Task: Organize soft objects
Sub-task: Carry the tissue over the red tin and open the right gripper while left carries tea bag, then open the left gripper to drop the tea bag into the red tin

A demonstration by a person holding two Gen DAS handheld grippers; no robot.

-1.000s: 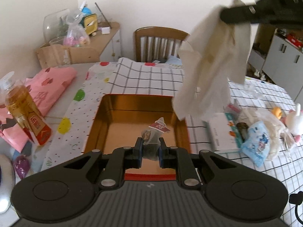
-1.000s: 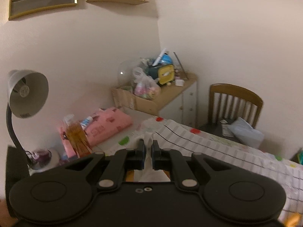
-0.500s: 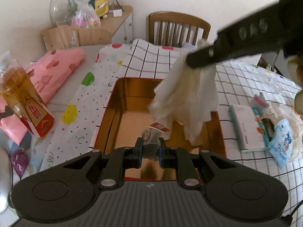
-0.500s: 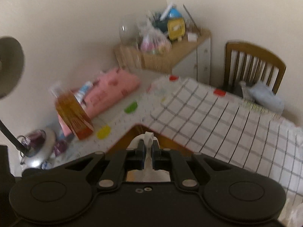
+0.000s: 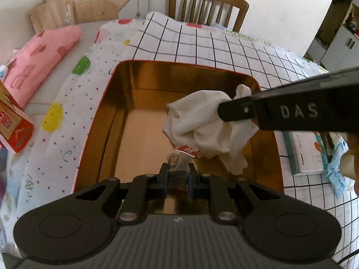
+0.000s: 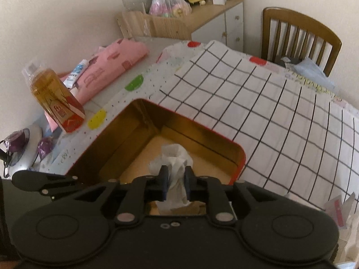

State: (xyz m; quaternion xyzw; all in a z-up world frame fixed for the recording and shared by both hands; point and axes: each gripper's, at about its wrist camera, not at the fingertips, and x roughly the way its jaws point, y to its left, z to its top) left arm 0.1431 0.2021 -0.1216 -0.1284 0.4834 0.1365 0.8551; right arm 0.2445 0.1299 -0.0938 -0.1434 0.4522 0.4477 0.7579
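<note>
A red tin with a gold inside lies open on the table, also seen in the right wrist view. My left gripper hangs over its near edge, shut on a clear tea bag with a red tag. A crumpled white cloth rests bunched in the tin's right half. My right gripper is low over the tin. Its jaws are opening, and the white cloth sits loosely between the parted pads. One of its black fingers reaches in from the right.
A checked tablecloth covers the table beyond the tin. An amber bottle and a folded pink cloth lie left. A white tissue box and a blue packet sit right. A wooden chair stands behind.
Both grippers came down toward the tin. The white cloth went from hanging above the tin to resting bunched inside it. The gap between the right pads has widened.
</note>
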